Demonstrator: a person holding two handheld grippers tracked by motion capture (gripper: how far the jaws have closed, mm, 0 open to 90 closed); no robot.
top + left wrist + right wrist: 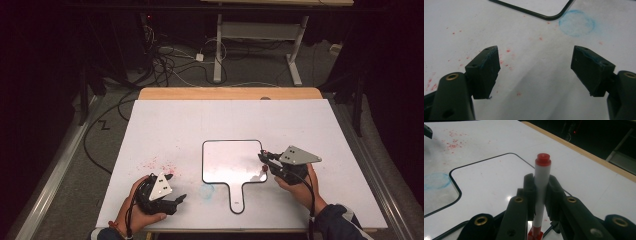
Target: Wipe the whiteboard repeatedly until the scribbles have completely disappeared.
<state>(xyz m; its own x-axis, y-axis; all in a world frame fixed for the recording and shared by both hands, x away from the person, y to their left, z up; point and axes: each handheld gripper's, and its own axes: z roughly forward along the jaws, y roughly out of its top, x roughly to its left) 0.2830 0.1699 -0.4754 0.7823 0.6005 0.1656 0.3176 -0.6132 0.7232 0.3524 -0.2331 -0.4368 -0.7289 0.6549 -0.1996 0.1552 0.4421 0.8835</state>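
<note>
our right gripper [541, 192] has its fingers [529, 188] clenched on a red-capped marker [541, 177], pinching the white barrel about midway. in the right gripper view the marker's long axis runs crosswise to the fingers, standing up between them with the red cap on top and a red end below. in the high view the right gripper [264, 159] sits at the right edge of the small handled whiteboard [231, 160], with the marker [263, 161] at the fingers, over or just beside the board's right rim; we cannot tell whether the lower end touches the board.

so the relation we judge the next move turns on: the whiteboard's writing face lies to the left of the marker, and the right hand is plainly the nearer one. our left gripper [175, 201] rests near the counter's [310, 125] near left, well apart from the board, its fingers [485, 67] released and wide with nothing between them; the board's rounded corner [549, 17] shows farther off in the left gripper view.

the whiteboard is a flat, glossy white panel with a thin black rim, rounded corners and a short paddle handle pointing toward us. the counter top is a matt white sheet over a wooden edge, speckled with red marks [160, 164] on the left and a smudged blue ring [577, 23] just beside the board's near left corner. the finger pads are black, blocky and scuffed, with traces of blue on them.
</note>
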